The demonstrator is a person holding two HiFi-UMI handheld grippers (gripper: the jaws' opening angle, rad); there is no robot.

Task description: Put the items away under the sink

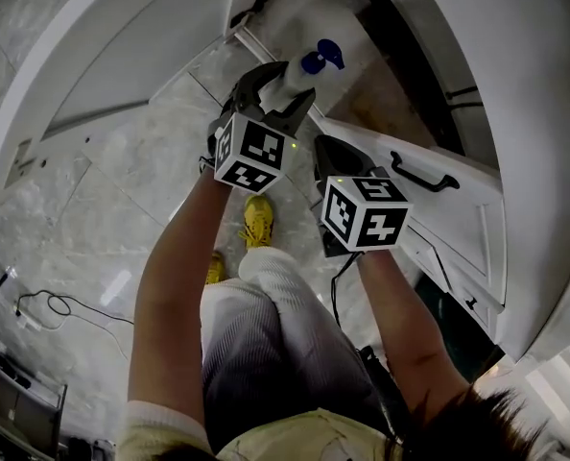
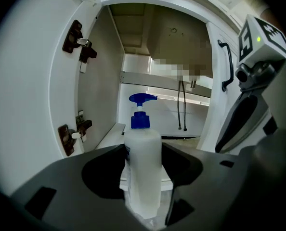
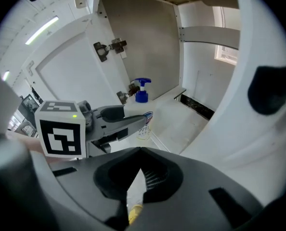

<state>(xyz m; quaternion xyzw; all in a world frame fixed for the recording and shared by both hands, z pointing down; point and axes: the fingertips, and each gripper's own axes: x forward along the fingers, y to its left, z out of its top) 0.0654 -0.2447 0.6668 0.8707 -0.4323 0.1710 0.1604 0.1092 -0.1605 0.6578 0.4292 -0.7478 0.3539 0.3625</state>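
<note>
A white pump bottle [image 1: 287,83] with a blue pump head stands upright between the jaws of my left gripper [image 1: 271,99], which is shut on its body. In the left gripper view the bottle [image 2: 143,162] is held just in front of the open under-sink cabinet, short of its white floor [image 2: 109,134]. My right gripper [image 1: 331,157] hangs just right of the left one, jaws closed together and empty. Its own view shows the tips meeting [image 3: 140,151], with the left gripper [image 3: 119,121] and the bottle's blue pump [image 3: 142,91] beyond.
The left cabinet door [image 1: 122,56] is swung wide open, its hinges [image 2: 78,44] showing. The right door [image 1: 458,209] carries a black handle [image 1: 424,176]. Two thin pipes [image 2: 181,105] hang at the cabinet's back. The person's legs and yellow shoes [image 1: 256,219] stand on the marble floor.
</note>
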